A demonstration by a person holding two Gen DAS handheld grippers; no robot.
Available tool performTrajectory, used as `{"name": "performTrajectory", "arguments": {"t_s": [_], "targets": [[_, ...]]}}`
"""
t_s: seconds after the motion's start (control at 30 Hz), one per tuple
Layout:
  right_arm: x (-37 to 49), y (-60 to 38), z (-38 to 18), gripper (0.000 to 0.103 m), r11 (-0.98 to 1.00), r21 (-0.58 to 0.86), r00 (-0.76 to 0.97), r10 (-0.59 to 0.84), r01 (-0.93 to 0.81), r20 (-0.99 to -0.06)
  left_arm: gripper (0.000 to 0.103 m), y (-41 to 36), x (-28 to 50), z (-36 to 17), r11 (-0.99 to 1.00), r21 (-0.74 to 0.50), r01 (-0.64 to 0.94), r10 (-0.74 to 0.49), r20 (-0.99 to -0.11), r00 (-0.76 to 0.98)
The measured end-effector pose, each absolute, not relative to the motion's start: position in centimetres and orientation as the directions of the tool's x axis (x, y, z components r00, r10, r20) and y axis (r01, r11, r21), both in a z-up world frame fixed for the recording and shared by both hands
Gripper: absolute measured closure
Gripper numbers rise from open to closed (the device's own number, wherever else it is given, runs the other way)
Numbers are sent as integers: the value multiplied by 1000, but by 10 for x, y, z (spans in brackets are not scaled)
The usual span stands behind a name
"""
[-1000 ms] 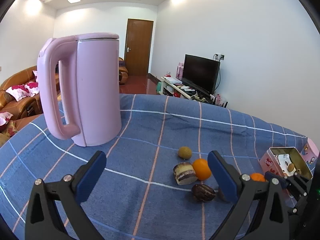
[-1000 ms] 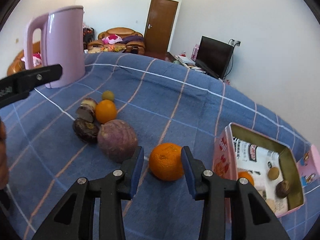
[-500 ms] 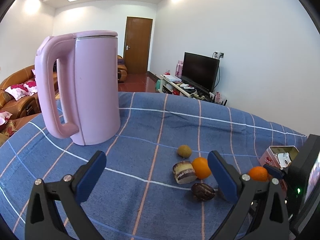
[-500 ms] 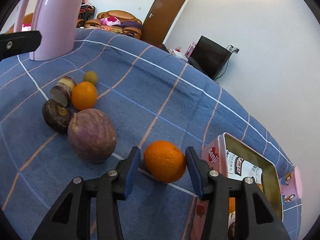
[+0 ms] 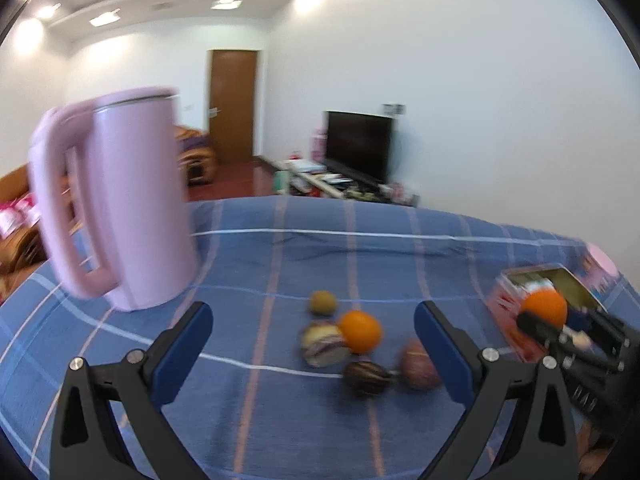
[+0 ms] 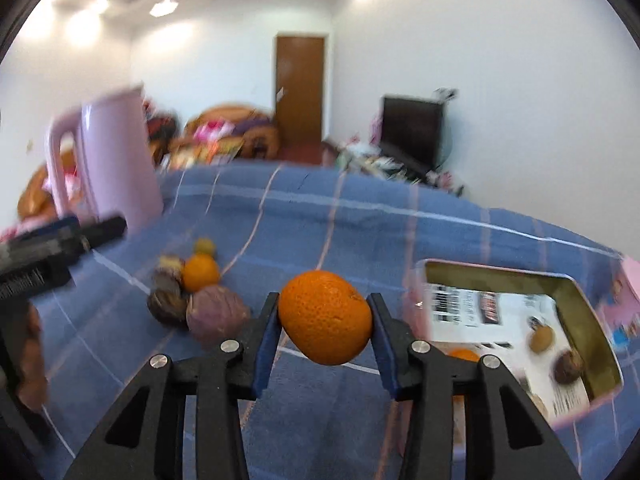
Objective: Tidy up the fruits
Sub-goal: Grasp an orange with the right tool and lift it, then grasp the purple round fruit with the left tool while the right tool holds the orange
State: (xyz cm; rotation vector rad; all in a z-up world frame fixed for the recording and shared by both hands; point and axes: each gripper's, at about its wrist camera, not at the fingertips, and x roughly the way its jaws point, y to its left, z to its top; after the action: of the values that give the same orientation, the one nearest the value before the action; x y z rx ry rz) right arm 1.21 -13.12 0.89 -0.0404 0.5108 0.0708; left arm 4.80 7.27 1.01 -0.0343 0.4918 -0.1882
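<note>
My right gripper (image 6: 326,320) is shut on an orange (image 6: 325,317) and holds it above the blue checked cloth, left of the pink tin box (image 6: 576,292). The held orange also shows in the left wrist view (image 5: 545,309) in front of the tin (image 5: 516,300). The tin holds a small orange (image 6: 464,355) and two brown fruits (image 6: 541,337). On the cloth lie a second orange (image 5: 360,331), a purple fruit (image 5: 416,366), a dark fruit (image 5: 367,377), a cut piece (image 5: 323,343) and a small green-brown fruit (image 5: 322,302). My left gripper (image 5: 314,344) is open and empty, above the cloth short of the pile.
A tall pink kettle (image 5: 128,204) stands on the cloth at the back left. A pink lid (image 6: 628,292) lies beyond the tin at the right edge. Sofas, a door and a TV stand are behind the table.
My right gripper has closed on the orange and lifted it off the cloth towards the tin. The left gripper has shifted slightly; both views are blurred by motion.
</note>
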Motion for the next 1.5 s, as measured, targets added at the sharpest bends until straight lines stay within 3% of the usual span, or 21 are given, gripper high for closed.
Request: {"name": "performTrajectory", "arguments": {"t_s": [0.3,0.37,0.43,0.53,0.8,1.07,1.13,1.27,1.5], "targets": [[2,-153,11,58,999,50,882,19,5,-471,12,24,42,1,909,-39,415,-376,-504,777],[1,-153,11,58,999,44,883,15,7,-469,16,15,46,0,902,-39,431,-385,-526,758],[3,-155,12,58,999,41,884,14,6,-467,27,6,53,-3,894,-60,443,-400,-553,731],[2,-160,13,58,998,59,883,18,11,-469,35,-9,65,-13,890,-57,452,-388,-614,687],[6,-173,12,58,993,118,868,39,23,-495,43,-15,95,-34,921,-82,382,-317,-729,607],[9,-173,8,58,992,127,859,47,21,-510,44,-27,94,-38,921,-1,389,-261,-744,615],[8,-173,8,58,992,127,860,45,24,-509,50,-28,92,-37,918,-11,396,-274,-740,615],[8,-172,8,58,992,123,858,42,25,-511,50,-21,84,-35,897,-84,434,-350,-733,583],[6,-172,11,58,993,115,874,41,17,-484,50,-7,60,-13,916,-102,389,-367,-610,702]]}}
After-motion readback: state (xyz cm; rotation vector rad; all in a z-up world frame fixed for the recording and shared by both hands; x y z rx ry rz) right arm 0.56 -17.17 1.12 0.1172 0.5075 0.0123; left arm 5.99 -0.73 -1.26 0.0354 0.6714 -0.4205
